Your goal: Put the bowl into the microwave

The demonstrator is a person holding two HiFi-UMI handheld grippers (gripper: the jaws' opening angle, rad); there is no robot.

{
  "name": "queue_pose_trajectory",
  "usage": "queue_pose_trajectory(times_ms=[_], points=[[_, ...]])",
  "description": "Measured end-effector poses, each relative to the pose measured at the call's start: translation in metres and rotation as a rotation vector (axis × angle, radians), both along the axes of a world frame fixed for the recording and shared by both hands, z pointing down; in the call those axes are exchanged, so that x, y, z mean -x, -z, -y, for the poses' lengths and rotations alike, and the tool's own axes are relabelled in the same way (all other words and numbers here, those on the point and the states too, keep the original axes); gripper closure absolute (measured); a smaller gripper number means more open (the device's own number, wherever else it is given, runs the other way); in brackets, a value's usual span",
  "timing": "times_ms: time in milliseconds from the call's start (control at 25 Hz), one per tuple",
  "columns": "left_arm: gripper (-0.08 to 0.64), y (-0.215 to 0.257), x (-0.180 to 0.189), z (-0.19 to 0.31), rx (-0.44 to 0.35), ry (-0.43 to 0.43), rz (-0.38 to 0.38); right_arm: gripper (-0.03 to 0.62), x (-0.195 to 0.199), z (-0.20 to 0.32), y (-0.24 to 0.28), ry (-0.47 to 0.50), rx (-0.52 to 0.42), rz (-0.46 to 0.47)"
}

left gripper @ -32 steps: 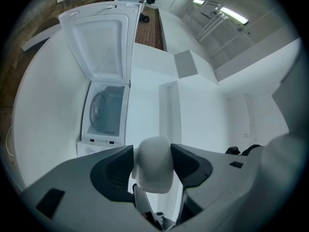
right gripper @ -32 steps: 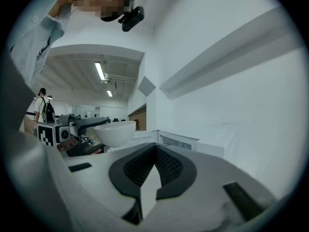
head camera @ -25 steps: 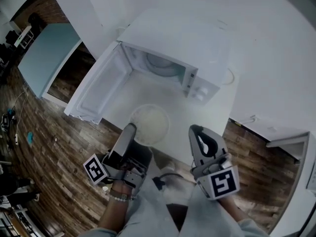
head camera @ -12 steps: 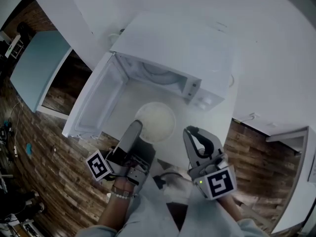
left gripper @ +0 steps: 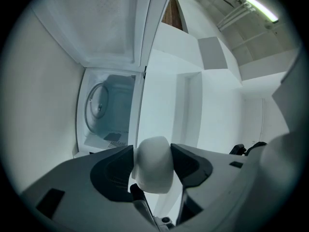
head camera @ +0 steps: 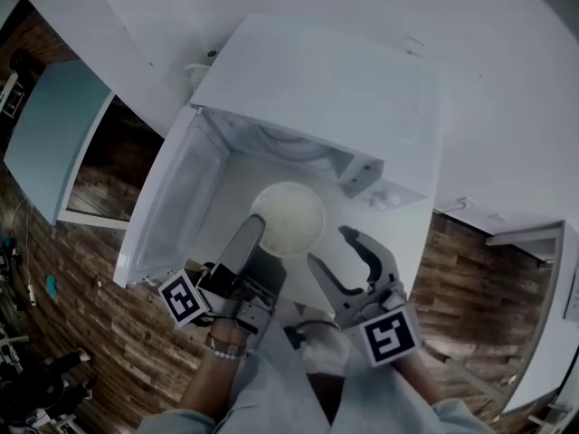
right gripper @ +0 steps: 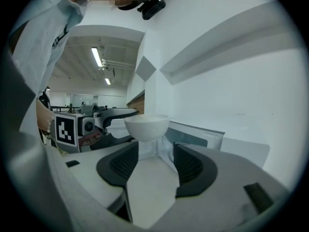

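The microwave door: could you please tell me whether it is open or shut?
Open. The microwave door stands swung out to the left, and the cavity with its turntable is exposed.

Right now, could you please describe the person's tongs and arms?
The left tongs and right tongs are grey with dark ribbed pads, each bearing a white cube with black square markers. A beaded bracelet circles the left wrist; sleeves are pale. The right tongs' jaws have just been opening, nothing between them.
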State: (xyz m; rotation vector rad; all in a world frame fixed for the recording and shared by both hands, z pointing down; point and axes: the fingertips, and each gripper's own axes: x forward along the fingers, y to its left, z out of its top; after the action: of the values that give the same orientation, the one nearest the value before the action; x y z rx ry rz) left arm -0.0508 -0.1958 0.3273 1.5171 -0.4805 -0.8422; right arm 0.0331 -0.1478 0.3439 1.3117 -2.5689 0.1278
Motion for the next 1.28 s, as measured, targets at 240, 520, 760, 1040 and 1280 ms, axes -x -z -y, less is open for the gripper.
queue_pose_trajectory(times_ms=[240,520,760,1040,1280], points=[[0.328,-0.02,-0.004,0.025,0.001,-0.053,0.05,0.324,0.012,0.027,-0.016,-0.05,0.029,0.013],[0.328,-0.042,-0.004,0.052,0.026,-0.083,0.07,0.318,0.026,0.048,-0.036,-0.071,0.08,0.013],[0.328,-0.057,-0.006,0.069,0.031,-0.107,0.074,0.316,0.033,0.067,-0.051,-0.09,0.106,0.016],[0.328,-0.077,-0.006,0.085,0.045,-0.146,0.106,0.293,0.034,0.09,-0.068,-0.159,0.149,0.045],[0.328,-0.098,-0.009,0.104,0.045,-0.172,0.143,0.293,0.032,0.106,-0.09,-0.211,0.195,0.041]])
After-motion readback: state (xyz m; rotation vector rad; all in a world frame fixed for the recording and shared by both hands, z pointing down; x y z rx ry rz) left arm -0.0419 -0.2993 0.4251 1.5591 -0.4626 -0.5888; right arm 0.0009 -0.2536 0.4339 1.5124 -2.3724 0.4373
